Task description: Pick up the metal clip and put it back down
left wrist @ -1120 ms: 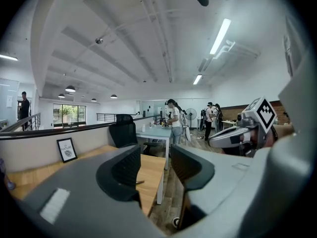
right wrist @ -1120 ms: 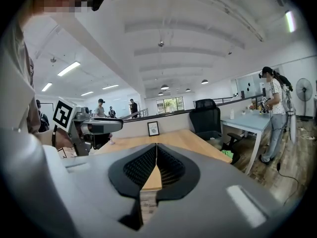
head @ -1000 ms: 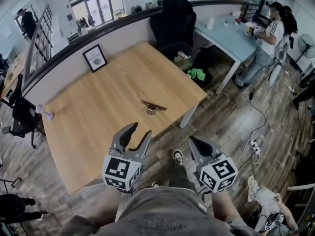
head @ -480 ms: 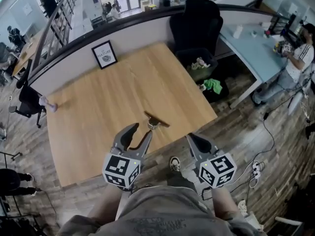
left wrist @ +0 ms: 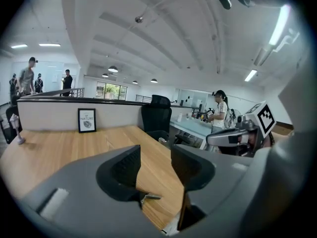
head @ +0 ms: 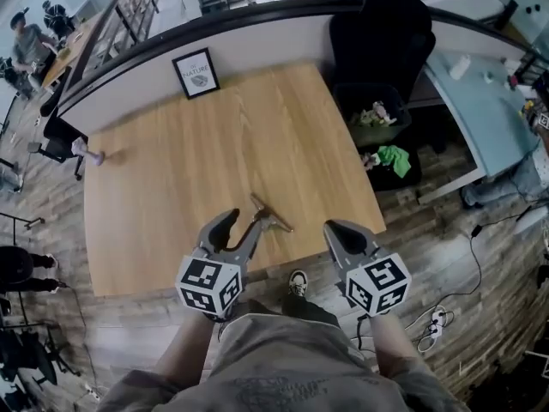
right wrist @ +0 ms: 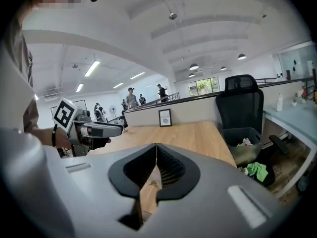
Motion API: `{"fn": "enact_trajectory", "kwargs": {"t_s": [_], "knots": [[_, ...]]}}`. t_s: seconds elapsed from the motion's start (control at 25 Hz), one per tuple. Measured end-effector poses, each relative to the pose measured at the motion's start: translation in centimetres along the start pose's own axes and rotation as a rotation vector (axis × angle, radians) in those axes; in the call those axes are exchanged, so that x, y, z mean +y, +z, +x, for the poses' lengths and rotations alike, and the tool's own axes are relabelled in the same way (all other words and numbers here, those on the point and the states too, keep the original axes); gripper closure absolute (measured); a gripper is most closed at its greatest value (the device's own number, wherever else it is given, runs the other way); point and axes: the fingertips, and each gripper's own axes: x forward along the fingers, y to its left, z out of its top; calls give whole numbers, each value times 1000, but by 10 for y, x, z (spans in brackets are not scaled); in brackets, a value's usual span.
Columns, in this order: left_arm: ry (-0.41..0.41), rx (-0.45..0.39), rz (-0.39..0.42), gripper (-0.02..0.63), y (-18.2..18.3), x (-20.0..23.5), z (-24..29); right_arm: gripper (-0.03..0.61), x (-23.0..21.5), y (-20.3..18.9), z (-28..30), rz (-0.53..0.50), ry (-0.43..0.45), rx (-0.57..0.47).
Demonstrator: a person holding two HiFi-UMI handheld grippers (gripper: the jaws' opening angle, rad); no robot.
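The metal clip (head: pixel 271 218), dark with a long flat handle, lies on the wooden table (head: pixel 171 196) near its front edge. My left gripper (head: pixel 239 227) is open with nothing between its jaws. Its right fingertip (head: pixel 256 229) is right beside the clip, and I cannot tell if they touch. In the left gripper view the clip (left wrist: pixel 149 197) shows low in the gap of the left gripper (left wrist: pixel 156 155). My right gripper (head: pixel 335 228) is shut and empty beyond the table's front right corner, over the floor. In its own view the right gripper (right wrist: pixel 156 147) has its jaws pressed together.
A framed picture (head: pixel 196 73) leans on the partition at the table's back. A small pink object (head: pixel 88 151) sits at the table's left edge. To the right are a black office chair (head: pixel 377 33), a bin with rubbish (head: pixel 377 114) and a light-blue desk (head: pixel 489 101). My shoe (head: pixel 298 282) is below.
Both grippers have come closer to the table. The left gripper's tips now reach the clip, which lay well ahead of them a second ago. The clip has not moved on the table.
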Motion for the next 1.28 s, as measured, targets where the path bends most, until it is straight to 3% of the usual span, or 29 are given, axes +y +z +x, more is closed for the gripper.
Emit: {"fn": "enact_trajectory", "kwargs": {"t_s": [0.4,0.96,1.28], "knots": [[46,114,-278,420,-58,40,41,566,-22,-29,54,35,76,98],[47,299,-693,420,-184,83,96,566,-39,-102,111,126,56,240],[21,322,-917,420,-221,83,116,566,-38,-133,128,148,53,288]]}}
